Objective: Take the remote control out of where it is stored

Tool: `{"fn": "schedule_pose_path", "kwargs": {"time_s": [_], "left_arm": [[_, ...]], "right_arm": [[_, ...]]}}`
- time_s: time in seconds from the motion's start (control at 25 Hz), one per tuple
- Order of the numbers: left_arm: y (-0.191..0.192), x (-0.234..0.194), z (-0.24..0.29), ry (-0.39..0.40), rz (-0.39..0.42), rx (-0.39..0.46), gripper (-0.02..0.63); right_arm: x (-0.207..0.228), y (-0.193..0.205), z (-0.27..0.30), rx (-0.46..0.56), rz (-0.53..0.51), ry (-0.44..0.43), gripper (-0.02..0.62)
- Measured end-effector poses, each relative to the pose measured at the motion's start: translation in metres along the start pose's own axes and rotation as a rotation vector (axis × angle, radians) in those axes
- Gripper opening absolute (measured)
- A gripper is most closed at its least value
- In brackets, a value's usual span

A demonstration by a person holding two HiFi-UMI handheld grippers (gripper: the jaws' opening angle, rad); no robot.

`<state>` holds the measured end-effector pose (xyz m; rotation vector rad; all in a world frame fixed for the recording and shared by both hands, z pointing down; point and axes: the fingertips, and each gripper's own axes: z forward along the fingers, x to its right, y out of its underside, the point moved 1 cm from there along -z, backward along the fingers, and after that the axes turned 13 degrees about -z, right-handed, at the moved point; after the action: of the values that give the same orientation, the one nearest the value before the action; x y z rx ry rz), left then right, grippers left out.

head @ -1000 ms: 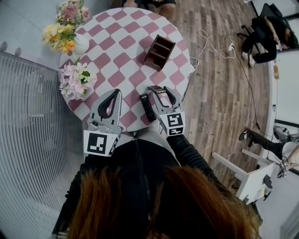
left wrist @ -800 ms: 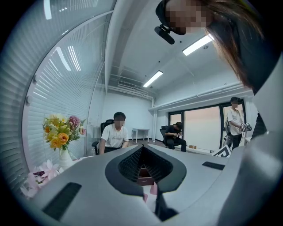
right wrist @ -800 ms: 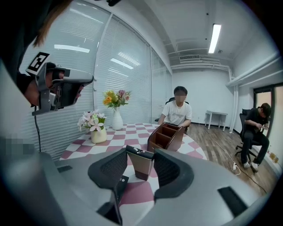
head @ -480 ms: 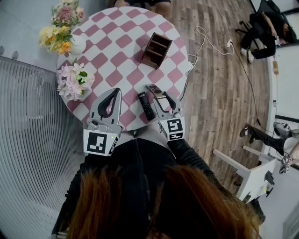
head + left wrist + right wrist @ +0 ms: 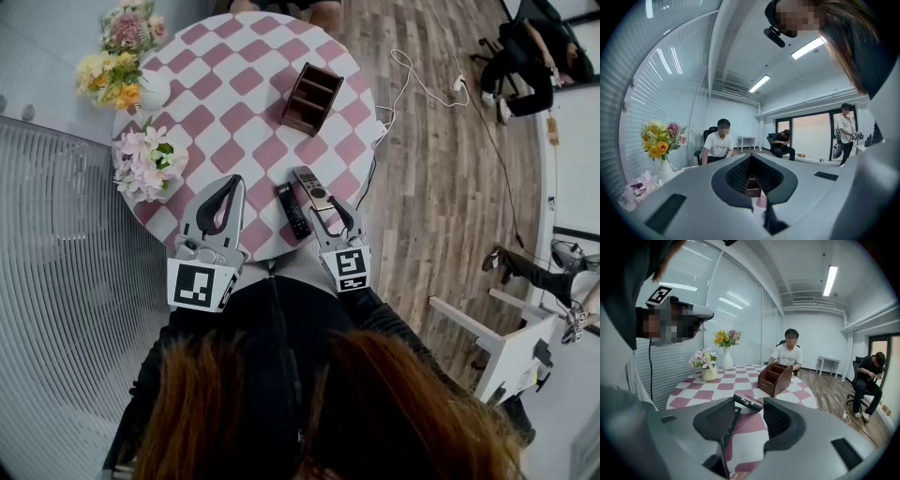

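Right gripper view: my right gripper (image 5: 750,409) has its fingers wide apart with nothing clamped. The grey remote (image 5: 748,402) lies flat on the table (image 5: 234,75) just past the tips, with a black remote (image 5: 292,211) beside it, both well clear of the box (image 5: 314,98). Left gripper (image 5: 230,183) has its fingers together on nothing, over the table's near edge. I'd call it about done: the box slots look empty from the head view and the remotes are out, so only backing the right off remains.
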<state>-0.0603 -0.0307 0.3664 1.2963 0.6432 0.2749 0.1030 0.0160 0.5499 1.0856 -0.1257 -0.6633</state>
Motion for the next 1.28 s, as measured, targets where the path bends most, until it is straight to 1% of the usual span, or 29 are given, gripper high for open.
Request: {"fn": "schedule_pose_path", "kwargs": {"time_s": [0.24, 0.52, 0.76, 0.96, 1.0, 1.04, 1.28], "left_arm": [[-0.001, 0.004, 0.001, 0.017, 0.006, -0.003, 0.009], [0.0, 0.005, 0.002, 0.027, 0.008, -0.008, 0.009], [0.003, 0.007, 0.003, 0.036, 0.011, -0.015, 0.009], [0.002, 0.008, 0.002, 0.036, 0.013, -0.016, 0.009], [0.001, 0.009, 0.002, 0.037, 0.013, -0.017, 0.009], [0.001, 0.009, 0.002, 0.037, 0.014, -0.018, 0.009], [0.001, 0.006, -0.001, 0.029, 0.015, -0.021, 0.009]], "right_arm": [[-0.007, 0.011, -0.006, -0.016, -0.035, -0.006, 0.198], [-0.014, 0.032, -0.011, -0.062, -0.033, -0.017, 0.198], [-0.025, 0.058, -0.003, -0.122, -0.081, -0.045, 0.196], [-0.027, 0.08, 0.009, -0.198, -0.138, -0.071, 0.192], [-0.028, 0.084, 0.011, -0.211, -0.147, -0.07, 0.16], [-0.028, 0.088, 0.014, -0.222, -0.155, -0.069, 0.088], [-0.029, 0.091, 0.02, -0.233, -0.156, -0.081, 0.088]]}}
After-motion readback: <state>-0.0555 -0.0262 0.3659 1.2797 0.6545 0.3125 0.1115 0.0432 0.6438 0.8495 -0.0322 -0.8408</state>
